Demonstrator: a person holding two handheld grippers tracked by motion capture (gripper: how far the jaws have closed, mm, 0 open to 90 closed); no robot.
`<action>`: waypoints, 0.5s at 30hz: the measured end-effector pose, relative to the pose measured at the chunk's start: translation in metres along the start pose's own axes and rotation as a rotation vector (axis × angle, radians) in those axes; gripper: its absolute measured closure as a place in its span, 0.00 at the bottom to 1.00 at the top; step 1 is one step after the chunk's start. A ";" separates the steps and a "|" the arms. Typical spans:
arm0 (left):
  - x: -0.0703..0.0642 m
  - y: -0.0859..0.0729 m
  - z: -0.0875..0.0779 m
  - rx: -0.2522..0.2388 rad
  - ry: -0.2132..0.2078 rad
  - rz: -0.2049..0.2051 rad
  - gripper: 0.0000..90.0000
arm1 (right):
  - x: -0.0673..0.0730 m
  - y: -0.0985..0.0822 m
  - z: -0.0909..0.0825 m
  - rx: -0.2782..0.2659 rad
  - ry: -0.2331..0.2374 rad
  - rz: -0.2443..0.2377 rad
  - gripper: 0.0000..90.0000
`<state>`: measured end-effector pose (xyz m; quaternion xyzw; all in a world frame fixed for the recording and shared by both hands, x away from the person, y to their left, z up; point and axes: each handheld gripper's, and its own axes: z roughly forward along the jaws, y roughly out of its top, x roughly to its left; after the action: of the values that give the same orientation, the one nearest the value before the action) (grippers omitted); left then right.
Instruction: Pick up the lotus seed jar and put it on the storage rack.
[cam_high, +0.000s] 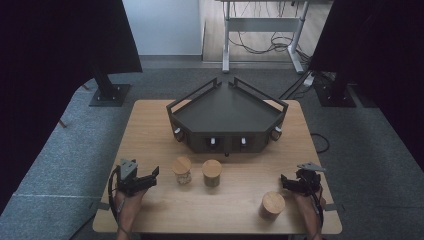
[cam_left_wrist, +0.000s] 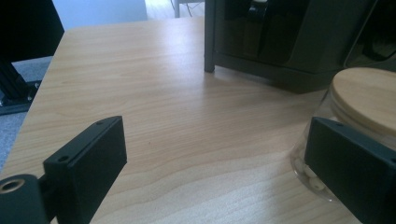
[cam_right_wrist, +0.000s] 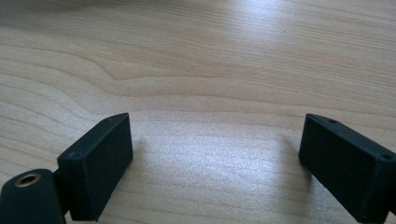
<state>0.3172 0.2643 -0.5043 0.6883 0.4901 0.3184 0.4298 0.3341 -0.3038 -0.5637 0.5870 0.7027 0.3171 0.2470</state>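
Three glass jars with round wooden lids stand on the wooden table (cam_high: 150, 125). One jar (cam_high: 182, 170) holds pale pieces, a second jar (cam_high: 212, 172) is just right of it, and a third jar (cam_high: 272, 205) is near the front right. My left gripper (cam_high: 151, 177) lies open at the front left and points toward the first jar. In the left gripper view that jar (cam_left_wrist: 364, 98) sits just beyond the right jaw of the gripper (cam_left_wrist: 217, 140), with only bare wood between the jaws. My right gripper (cam_high: 284, 181) rests open just above the third jar. Bare wood lies between its jaws (cam_right_wrist: 217, 135).
A dark angular tray (cam_high: 227, 112) with raised rails and small knobs on its front occupies the back middle of the table; its corner (cam_left_wrist: 280, 42) looms ahead of the left gripper. Black stands and grey carpet surround the table.
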 end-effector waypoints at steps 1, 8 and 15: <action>0.000 0.001 0.000 -0.002 -0.001 0.001 0.06 | 0.000 0.000 0.000 0.000 0.000 0.000 0.10; -0.005 0.008 -0.002 -0.028 -0.016 -0.001 0.05 | 0.000 0.000 0.000 0.000 0.000 0.000 0.10; -0.011 0.013 -0.004 -0.054 -0.036 -0.003 0.05 | 0.000 0.000 0.000 0.000 0.000 0.000 0.10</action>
<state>0.3156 0.2527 -0.4908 0.6812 0.4747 0.3183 0.4576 0.3342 -0.3039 -0.5637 0.5869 0.7028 0.3171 0.2470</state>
